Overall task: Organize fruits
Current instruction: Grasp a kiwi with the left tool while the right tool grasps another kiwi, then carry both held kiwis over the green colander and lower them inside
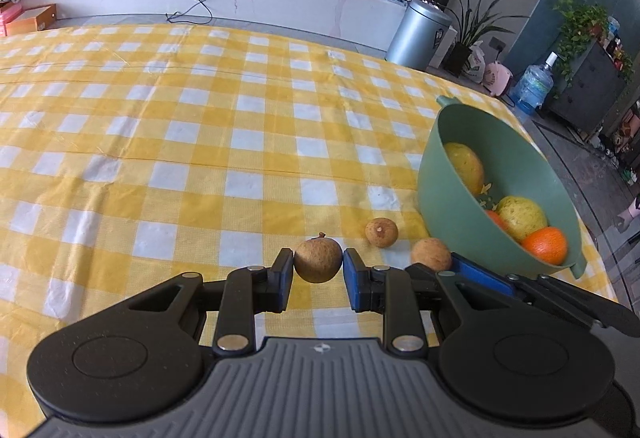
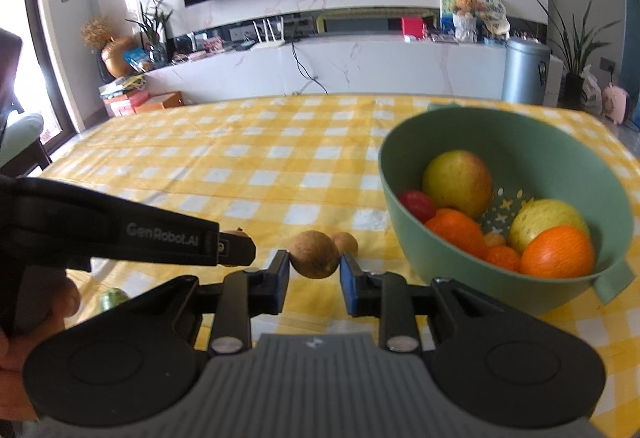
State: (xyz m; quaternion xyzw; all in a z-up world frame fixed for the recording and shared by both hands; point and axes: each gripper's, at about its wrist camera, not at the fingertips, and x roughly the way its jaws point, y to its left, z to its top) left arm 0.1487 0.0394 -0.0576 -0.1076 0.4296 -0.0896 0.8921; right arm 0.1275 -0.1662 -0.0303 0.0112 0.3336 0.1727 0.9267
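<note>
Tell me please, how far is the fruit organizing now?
Done: apples and oranges lie in the green bowl. In hand: the left gripper pinches one brown fruit, and the right gripper pinches another brown fruit. Left: a third brown fruit sits on the tablecloth; all three must go into the bowl.

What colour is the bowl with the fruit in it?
Green bowl; the right wrist view shows it best.

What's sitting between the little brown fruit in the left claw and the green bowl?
In the left wrist view, two more small brown fruits: one loose on the checked cloth, another by the right gripper's blue finger, before the green bowl.
</note>
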